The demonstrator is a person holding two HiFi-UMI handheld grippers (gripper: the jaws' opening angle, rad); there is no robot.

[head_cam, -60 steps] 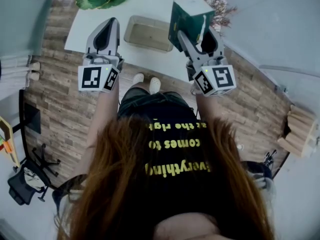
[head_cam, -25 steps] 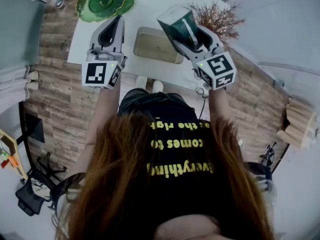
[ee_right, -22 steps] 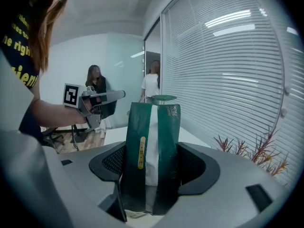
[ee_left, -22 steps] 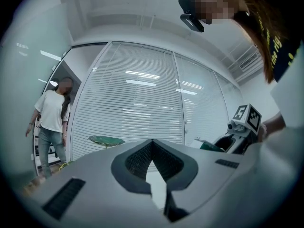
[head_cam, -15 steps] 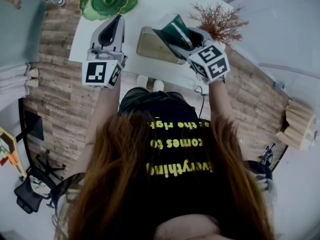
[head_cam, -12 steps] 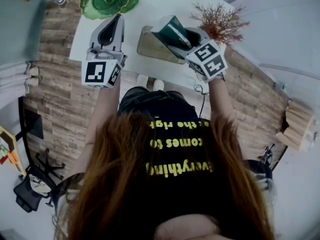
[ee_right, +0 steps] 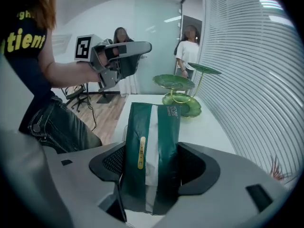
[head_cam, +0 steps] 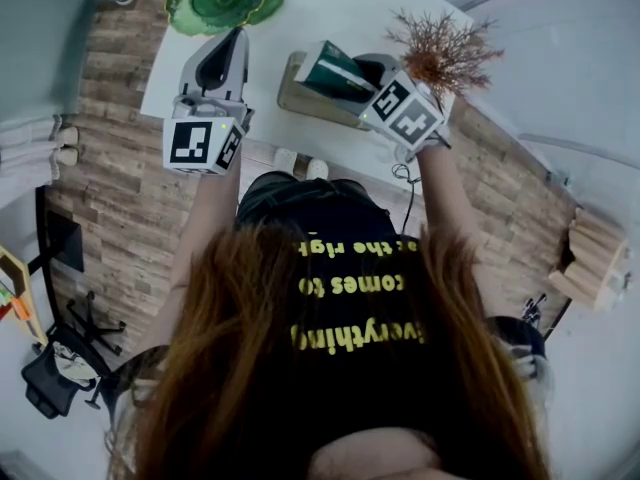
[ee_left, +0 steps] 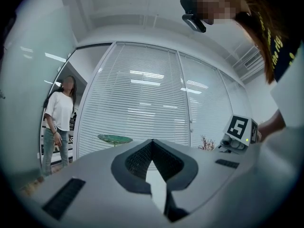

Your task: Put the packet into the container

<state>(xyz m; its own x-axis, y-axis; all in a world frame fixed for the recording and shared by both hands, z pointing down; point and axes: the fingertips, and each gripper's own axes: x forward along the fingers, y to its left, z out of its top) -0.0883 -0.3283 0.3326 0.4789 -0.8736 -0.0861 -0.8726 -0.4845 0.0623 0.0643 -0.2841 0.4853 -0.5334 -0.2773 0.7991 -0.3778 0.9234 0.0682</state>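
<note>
Left gripper [head_cam: 236, 38]: its fingers met at the tips with nothing between them, poised over the edge of the white table [head_cam: 300, 8]. To the right of those fingertips lay the tan container [head_cam: 296, 96]. The green packet [ee_right: 151, 137] was clamped between the fingers of the right gripper [ee_right: 153, 158]. It projected past their tips and slanted down over the container's right end. A dried plant [head_cam: 440, 48] stood just right of this gripper.
</note>
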